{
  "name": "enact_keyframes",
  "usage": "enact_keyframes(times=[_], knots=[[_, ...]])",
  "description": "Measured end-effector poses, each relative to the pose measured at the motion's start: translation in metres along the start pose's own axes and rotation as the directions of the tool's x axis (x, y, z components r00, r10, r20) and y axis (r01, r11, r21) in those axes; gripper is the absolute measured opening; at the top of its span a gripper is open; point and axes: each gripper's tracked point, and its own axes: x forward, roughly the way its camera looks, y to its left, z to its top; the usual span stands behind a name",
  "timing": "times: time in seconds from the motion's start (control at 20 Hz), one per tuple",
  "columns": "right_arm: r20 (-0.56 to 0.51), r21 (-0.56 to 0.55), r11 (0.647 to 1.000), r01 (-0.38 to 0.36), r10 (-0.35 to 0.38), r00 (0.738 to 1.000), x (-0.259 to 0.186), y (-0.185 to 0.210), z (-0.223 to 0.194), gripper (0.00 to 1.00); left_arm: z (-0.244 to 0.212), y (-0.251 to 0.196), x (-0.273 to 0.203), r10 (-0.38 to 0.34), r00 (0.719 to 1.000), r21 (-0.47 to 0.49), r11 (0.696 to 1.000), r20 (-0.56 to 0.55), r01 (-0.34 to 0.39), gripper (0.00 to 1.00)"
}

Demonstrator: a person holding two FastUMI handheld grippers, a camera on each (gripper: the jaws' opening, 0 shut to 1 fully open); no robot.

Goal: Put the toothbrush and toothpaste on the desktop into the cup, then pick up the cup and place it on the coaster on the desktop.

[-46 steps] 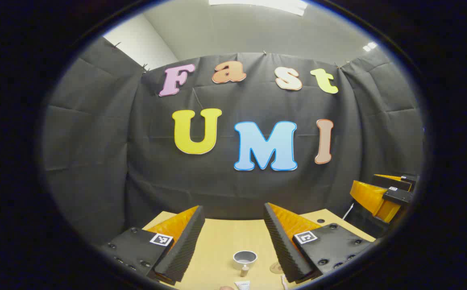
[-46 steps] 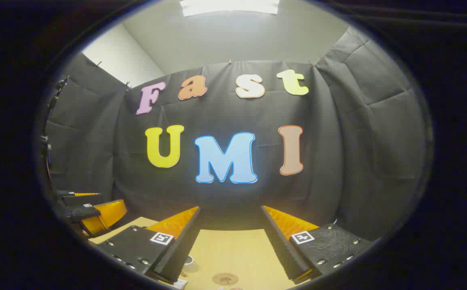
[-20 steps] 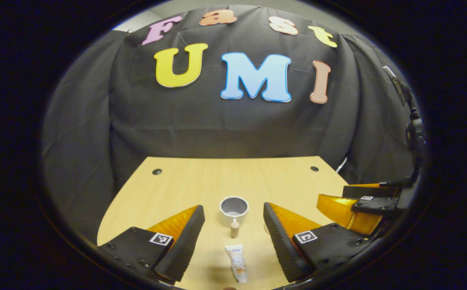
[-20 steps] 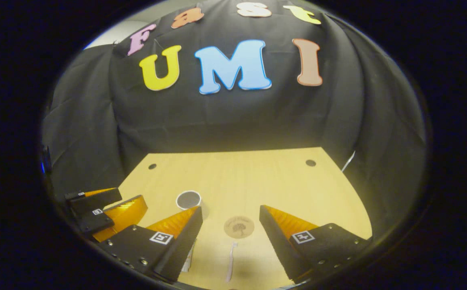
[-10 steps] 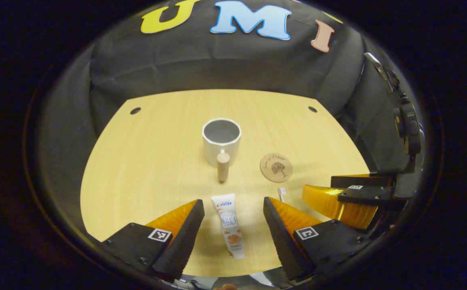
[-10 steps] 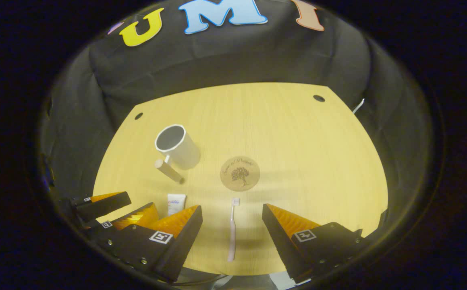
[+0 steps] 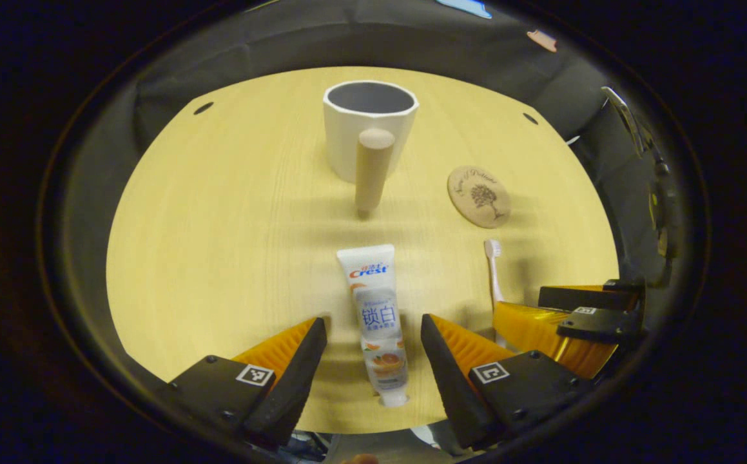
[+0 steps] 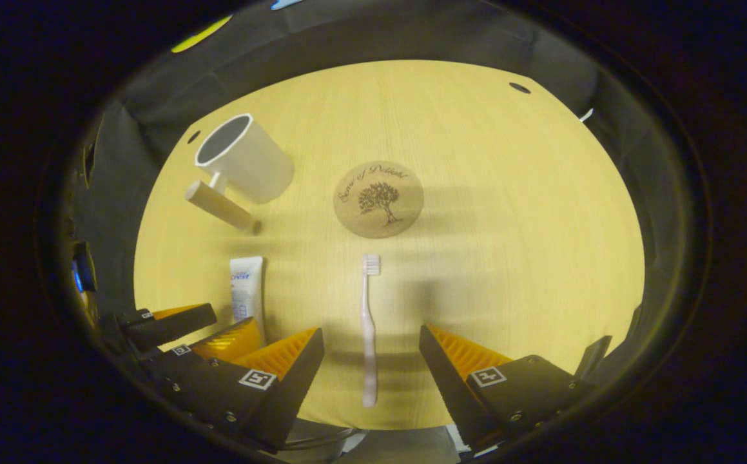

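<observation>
both grippers have tipped down from the booth wall to the worktop (image 8: 508,212) within the last two seconds, and each now hangs over its target. the left gripper (image 7: 373,351) stands wide, its fingers either side of the toothpaste (image 7: 376,319), which lies flat with its cap toward the near edge. the right gripper (image 8: 371,361) is equally wide, straddling the toothbrush (image 8: 368,328), bristles pointing at the coaster (image 8: 378,198). neither tool appears to touch anything yet. the cup (image 7: 367,125) stands empty and upright beyond the toothpaste, its wooden handle facing the left gripper, the coaster just beside it on the right. the shift suggests the approach is nearly over and the first grasps are next; nothing has gone into the cup. the worktop is pale wood, curved at the front, with two small dark holes near the back, ringed by black cloth.
</observation>
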Motion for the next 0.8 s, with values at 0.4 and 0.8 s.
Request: enact_keyframes(times=[0.4,0.8], knots=[[-0.094,-0.042,0.996,0.077,-0.081,0.992,0.020,-0.009,-0.008,0.92,-0.009,0.016,0.018,0.090,0.991,0.030,0.996,-0.101,-0.088,0.98],[-0.143,-0.058,0.993,0.101,-0.108,0.984,0.026,-0.008,-0.010,0.92,-0.007,0.014,0.020,0.096,0.985,0.019,0.995,-0.141,-0.094,0.97]])
